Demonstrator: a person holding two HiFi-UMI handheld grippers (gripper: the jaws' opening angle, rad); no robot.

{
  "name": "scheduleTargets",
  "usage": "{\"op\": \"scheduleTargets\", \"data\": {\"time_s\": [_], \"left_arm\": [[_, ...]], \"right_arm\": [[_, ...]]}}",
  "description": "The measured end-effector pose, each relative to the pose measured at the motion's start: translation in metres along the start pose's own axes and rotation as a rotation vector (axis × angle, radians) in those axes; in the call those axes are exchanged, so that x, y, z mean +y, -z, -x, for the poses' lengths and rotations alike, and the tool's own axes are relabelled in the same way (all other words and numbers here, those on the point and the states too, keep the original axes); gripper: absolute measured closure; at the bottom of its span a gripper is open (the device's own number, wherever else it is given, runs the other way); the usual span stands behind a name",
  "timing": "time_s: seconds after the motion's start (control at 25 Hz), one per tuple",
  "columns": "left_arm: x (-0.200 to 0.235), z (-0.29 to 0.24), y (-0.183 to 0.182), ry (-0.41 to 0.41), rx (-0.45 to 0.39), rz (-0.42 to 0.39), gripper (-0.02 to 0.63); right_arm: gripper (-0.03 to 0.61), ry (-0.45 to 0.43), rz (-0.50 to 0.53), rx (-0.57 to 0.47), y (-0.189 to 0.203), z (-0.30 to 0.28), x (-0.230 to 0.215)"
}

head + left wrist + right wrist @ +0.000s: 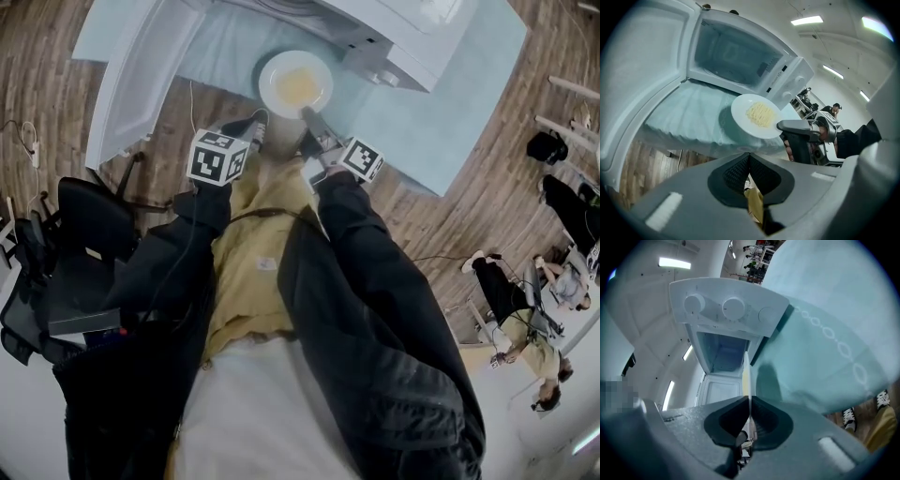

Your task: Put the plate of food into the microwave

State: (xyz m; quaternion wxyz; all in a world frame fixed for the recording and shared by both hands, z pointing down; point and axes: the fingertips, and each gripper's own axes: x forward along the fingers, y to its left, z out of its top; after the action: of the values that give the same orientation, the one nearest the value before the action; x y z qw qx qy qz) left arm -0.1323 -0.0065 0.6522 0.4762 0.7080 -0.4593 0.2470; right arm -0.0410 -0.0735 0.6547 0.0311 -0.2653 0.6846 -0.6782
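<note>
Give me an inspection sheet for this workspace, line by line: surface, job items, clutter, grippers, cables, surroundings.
Surface: table under a light blue cloth.
Job's things: white microwave with its door swung open; plate of noodles in front of it, not yet inside.
Clutter: nothing seen on the cloth.
Grippers: right hand-held gripper shut on the plate's rim; left hand-held gripper shut, empty.
Cables: thin cord by the table edge; cable on the floor at left.
Surroundings: wooden floor, black chair, seated people at right.
</note>
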Motion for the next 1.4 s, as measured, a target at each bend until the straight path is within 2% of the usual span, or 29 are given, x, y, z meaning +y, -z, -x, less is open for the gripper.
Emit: {"op": "scheduleTargets", "data": {"time_s": [0.2,0.32,0.68,1.08,1.4], "left_arm": [[0.021,0.007,0.001,-0.01,0.0,0.024,0.618],[0.029,0.009,-0.003,-0.015,-0.003,0.035,0.618],[0.045,0.004,-0.011,-0.003,0.0,0.059,0.618],[0.055,0.001,-0.012,-0.007,0.0,0.091,0.618],[0.055,0.002,-0.011,-0.006,-0.004,0.102,0.618]], "right_arm": [[0.569,-0.019,0.027,-0.007,-0.008,-0.033,0.013],[0.569,-0.034,0.002,-0.031,-0.016,-0.05,0.022],[0.566,-0.105,-0.023,-0.168,-0.062,-0.112,0.053],[0.565,-0.083,-0.091,-0.288,-0.114,-0.148,0.054],[0.569,-0.04,-0.113,-0.352,-0.128,-0.153,0.054]]}}
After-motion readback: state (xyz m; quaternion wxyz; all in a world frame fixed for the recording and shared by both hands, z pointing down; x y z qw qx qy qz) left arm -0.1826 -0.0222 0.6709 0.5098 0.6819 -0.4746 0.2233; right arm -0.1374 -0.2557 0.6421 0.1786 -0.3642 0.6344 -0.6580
